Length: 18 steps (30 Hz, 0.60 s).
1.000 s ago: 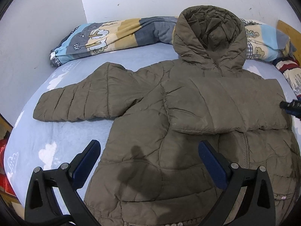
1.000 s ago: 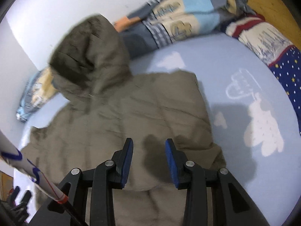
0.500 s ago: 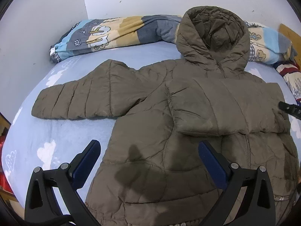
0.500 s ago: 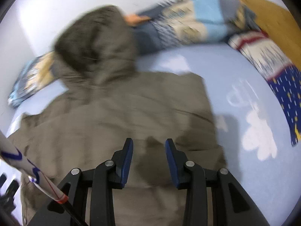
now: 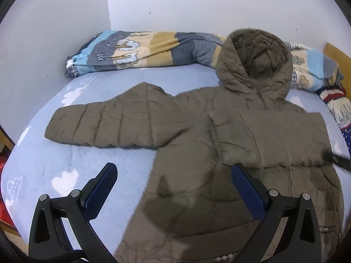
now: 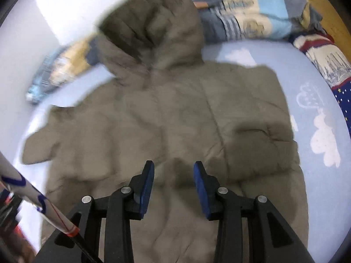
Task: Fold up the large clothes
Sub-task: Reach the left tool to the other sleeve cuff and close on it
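Olive padded jacket (image 5: 219, 153) spread face-up across the blue bed (image 5: 54, 164), hood (image 5: 256, 61) toward 12 o'clock against the striped blanket (image 5: 136, 50). One sleeve already folded over the chest; other sleeve (image 5: 114, 127) stretched out toward 9 o'clock. Left claw (image 5: 173, 188) wide open, empty, above the hem. Right claw (image 6: 173, 184) partly open, empty, over the body. Likely risk: slick, puffy padding springing open and undoing the fold, or a shallow pinch catching only the outer layer.
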Each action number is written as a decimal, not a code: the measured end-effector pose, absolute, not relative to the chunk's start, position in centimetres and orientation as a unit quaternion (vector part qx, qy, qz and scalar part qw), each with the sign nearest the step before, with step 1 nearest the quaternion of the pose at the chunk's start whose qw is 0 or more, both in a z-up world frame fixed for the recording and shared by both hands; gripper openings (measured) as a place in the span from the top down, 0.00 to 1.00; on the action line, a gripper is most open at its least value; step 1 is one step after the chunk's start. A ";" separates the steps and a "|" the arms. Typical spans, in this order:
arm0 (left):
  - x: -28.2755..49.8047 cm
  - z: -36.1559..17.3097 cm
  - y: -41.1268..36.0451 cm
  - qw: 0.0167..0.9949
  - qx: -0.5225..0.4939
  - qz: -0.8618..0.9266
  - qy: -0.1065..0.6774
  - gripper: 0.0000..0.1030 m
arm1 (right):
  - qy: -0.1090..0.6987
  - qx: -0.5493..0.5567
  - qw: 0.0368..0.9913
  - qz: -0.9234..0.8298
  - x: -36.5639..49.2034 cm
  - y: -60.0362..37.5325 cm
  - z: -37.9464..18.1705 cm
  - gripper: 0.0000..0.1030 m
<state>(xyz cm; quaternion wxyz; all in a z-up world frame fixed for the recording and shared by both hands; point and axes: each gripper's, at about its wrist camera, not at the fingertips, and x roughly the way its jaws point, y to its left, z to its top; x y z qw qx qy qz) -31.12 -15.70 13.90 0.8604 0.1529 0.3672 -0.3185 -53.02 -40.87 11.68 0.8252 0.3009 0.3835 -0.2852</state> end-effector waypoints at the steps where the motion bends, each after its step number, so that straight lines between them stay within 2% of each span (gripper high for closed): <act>1: -30.7 14.1 -15.3 0.861 0.146 -0.318 0.368 0.00 | 0.380 0.296 0.829 -0.283 -53.9 -39.5 12.4 0.55; 2: -30.0 14.2 -14.8 0.862 0.138 -0.317 0.372 0.00 | 0.377 0.293 0.833 -0.280 -54.8 -38.1 12.8 0.48; 3: -29.4 14.2 -14.4 0.862 0.134 -0.313 0.375 0.00 | 0.369 0.290 0.839 -0.277 -55.8 -36.6 13.1 0.45; 6: -27.3 14.1 -13.0 0.866 0.127 -0.293 0.385 0.00 | 0.346 0.280 0.858 -0.257 -57.8 -33.6 12.2 0.45; 9: -24.5 13.3 -11.1 0.863 0.107 -0.274 0.410 0.00 | 0.365 0.284 0.853 -0.242 -57.8 -33.4 10.6 0.45; 13: -20.2 12.4 -7.6 0.866 0.080 -0.231 0.436 0.00 | 0.349 0.300 0.860 -0.223 -57.7 -33.7 11.2 0.45; 18: -13.3 10.6 -1.5 0.856 -0.001 -0.180 0.484 0.00 | 0.354 0.290 0.865 -0.207 -57.0 -33.3 11.2 0.45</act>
